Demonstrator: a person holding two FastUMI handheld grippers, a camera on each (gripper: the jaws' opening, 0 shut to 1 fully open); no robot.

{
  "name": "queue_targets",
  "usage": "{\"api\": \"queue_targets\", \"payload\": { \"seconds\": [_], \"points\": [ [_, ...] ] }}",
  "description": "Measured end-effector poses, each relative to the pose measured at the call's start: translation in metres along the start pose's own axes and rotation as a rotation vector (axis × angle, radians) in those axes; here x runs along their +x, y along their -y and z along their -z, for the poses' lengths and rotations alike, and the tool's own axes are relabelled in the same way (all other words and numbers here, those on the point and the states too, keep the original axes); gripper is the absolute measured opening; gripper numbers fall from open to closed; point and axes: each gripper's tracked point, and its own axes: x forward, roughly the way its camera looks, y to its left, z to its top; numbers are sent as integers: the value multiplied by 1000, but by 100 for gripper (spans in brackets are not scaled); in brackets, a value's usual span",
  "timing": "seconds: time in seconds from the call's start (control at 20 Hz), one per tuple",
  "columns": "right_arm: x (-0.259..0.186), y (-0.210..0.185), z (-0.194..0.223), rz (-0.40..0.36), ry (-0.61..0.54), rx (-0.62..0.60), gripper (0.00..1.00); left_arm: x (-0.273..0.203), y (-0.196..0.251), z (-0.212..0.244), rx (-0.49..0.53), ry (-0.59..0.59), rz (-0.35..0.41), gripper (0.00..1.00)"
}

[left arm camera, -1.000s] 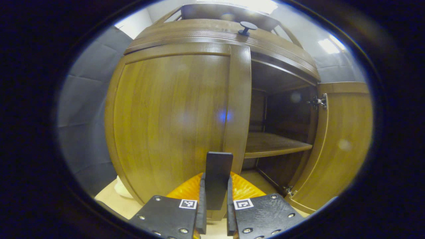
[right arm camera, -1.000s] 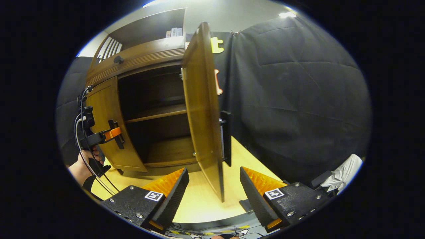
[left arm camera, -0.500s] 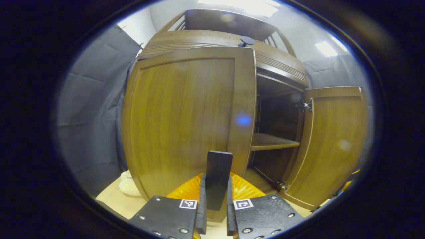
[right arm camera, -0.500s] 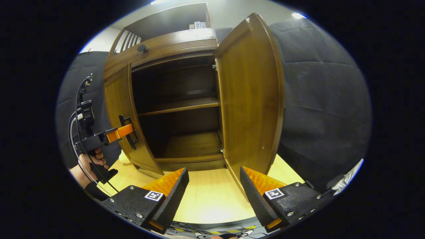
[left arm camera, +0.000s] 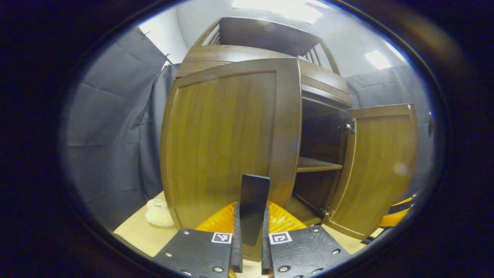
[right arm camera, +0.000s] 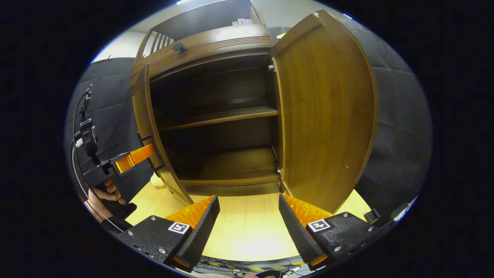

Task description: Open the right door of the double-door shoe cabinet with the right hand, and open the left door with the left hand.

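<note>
The brown wooden shoe cabinet [right arm camera: 208,42] stands with both doors off their frame. Its left door [left arm camera: 224,139] is swung partway out, and my left gripper [left arm camera: 250,247] is shut on that door's dark upright handle [left arm camera: 252,204]. In the right gripper view the same left door [right arm camera: 148,127] shows nearly edge-on, with the left gripper [right arm camera: 133,155] on it, held by a hand [right arm camera: 106,189]. The right door [right arm camera: 328,116] is swung wide open. My right gripper [right arm camera: 249,216] is open and holds nothing, low in front of the cabinet opening. A shelf [right arm camera: 224,116] crosses the dark inside.
A pale wooden floor [right arm camera: 239,235] lies before the cabinet. A small white soft thing [left arm camera: 158,212] rests on the floor by the left door's foot. A round knob [right arm camera: 178,46] sits on the cabinet top. Black cloth walls [left arm camera: 112,135] close in on both sides.
The left door has swung further outward with my left gripper on its handle. The right door stands wider, and my right gripper has turned from its edge toward the cabinet opening.
</note>
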Motion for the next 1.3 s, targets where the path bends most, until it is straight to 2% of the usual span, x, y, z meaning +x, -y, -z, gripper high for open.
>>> {"api": "queue_targets", "payload": {
  "seconds": [0.05, 0.1, 0.15, 0.3, 0.4, 0.45, 0.55, 0.6, 0.8, 0.85, 0.95, 1.0, 1.05, 1.1, 1.3],
  "points": [
    [7, 0, -1, -8, -4, -6, 95, -5, -1, -2, -3, 1, -5, 20],
    [13, 1, -1, -14, -7, -13, 95, -10, -4, -3, -7, 3, -11, 27],
    [20, 1, -2, -19, -10, -17, 95, -14, -7, -5, -9, 6, -16, 27],
    [39, -1, -5, -34, -17, -24, 95, -32, -12, -6, -3, 25, -33, 13],
    [55, -7, -2, -42, -25, -33, 92, -41, -18, -7, -2, 24, -46, 12],
    [59, -9, -1, -48, -26, -39, 95, -45, -23, -8, -4, 25, -52, 12],
    [67, -14, -2, -59, -28, -48, 95, -55, -32, -5, -11, 27, -64, 11],
    [70, -17, -1, -66, -29, -52, 92, -60, -36, -4, -8, 32, -72, 10],
    [71, -26, -5, -89, -30, -63, 95, -79, -54, -6, 15, 35, -101, 7],
    [70, -29, -6, -95, -29, -64, 92, -85, -60, -7, 9, 36, -109, 19],
    [73, -33, -6, -104, -29, -73, 95, -96, -72, -7, 3, 40, -134, 19],
    [73, -35, -4, -108, -32, -77, 95, -105, -79, -9, 2, 41, -148, 14],
    [74, -37, -3, -112, -39, -80, 95, -111, -86, -10, 1, 44, -157, 3],
    [75, -39, -1, -117, -43, -83, 95, -116, -93, -11, -4, 46, -169, 8],
    [76, -45, 0, -128, -49, -103, 95, -129, -125, -15, -67, 36, -180, 8]
  ]
}}
